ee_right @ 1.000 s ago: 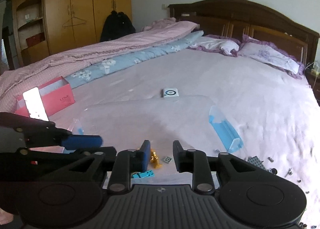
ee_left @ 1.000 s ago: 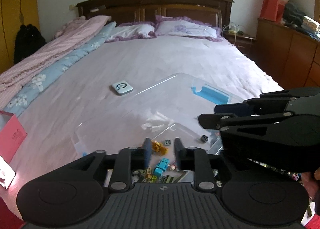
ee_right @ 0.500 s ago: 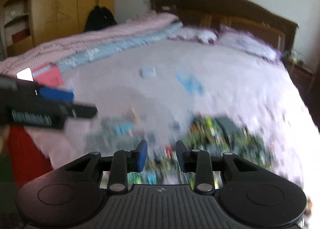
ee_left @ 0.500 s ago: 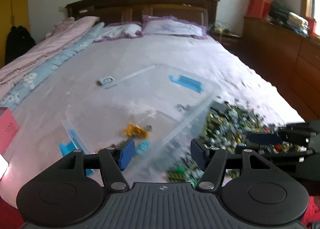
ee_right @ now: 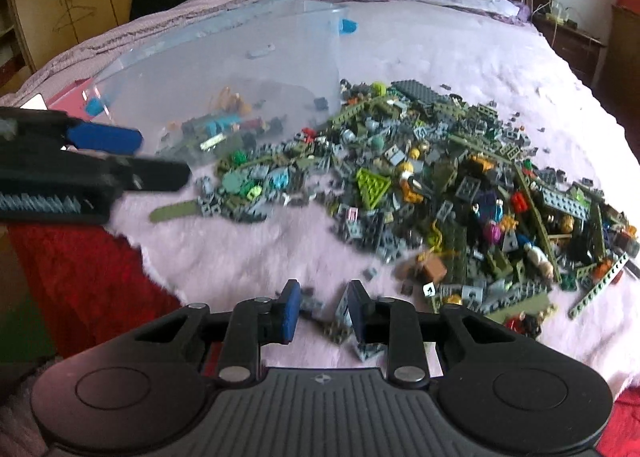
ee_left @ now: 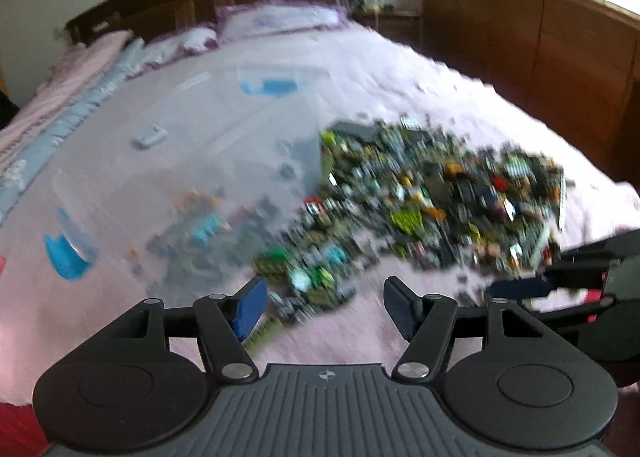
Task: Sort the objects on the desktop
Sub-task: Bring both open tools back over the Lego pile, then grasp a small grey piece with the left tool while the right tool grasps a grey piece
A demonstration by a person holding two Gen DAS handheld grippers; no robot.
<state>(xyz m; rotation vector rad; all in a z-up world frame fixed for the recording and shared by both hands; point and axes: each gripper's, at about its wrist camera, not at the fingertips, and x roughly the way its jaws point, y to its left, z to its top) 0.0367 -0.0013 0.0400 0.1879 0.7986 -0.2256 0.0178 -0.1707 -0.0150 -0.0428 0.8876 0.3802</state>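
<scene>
L gripper (ee_left: pixel 322 303) jaws wide | R gripper (ee_right: pixel 320 311) jaws apart | brick pile (ee_right: pixel 420 177) beside clear bin (ee_right: pixel 224 69)

1. Heap of small plastic building bricks (ee_right: pixel 440 177): mostly olive green and grey, flecked with lime, orange, red, purple and teal.
2. Clear plastic storage bin (ee_right: pixel 224 57): blue latches.
3. Fuzzy bedspread (ee_right: pixel 460 53): pale pink.
4. Gripper finger pads (ee_right: pixel 290 311): blue.
</scene>
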